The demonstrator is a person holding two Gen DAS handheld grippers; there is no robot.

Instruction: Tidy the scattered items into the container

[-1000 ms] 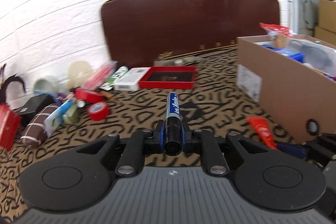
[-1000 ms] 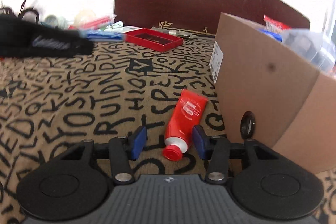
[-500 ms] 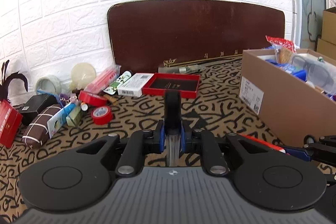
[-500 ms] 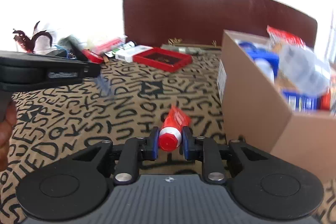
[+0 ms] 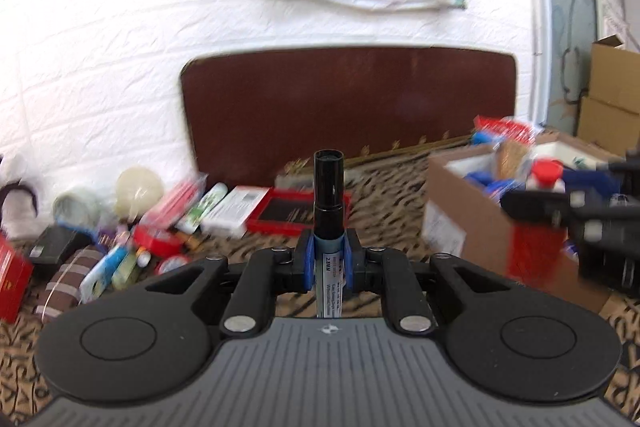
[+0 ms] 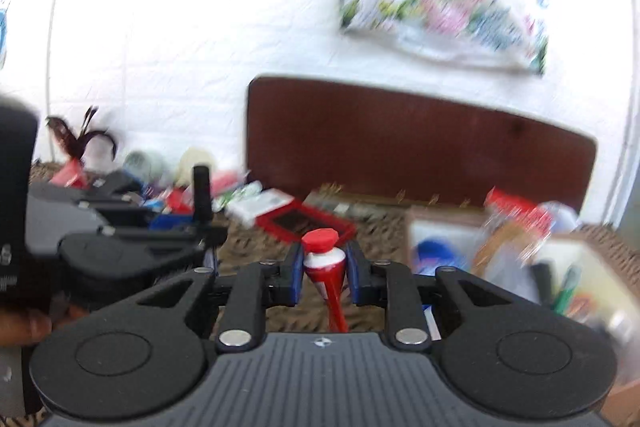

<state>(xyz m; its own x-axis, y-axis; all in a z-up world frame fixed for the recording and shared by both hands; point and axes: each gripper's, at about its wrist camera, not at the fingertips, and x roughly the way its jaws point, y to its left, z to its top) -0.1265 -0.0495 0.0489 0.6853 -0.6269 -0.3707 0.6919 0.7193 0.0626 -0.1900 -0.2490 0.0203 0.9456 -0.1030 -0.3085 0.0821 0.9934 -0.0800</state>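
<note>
The left gripper (image 5: 328, 261) clamped a marker (image 5: 329, 195) upright, cap skyward, while the right gripper (image 6: 323, 273) pinched a red tube (image 6: 326, 267) just below its cap, both apparently lifted clear for dropping into the cardboard box (image 5: 472, 227) beyond, already crowded; more clutter (image 5: 160, 219) waited along the wall.

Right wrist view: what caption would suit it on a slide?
Right gripper holds a red tube near the cardboard box.
</note>
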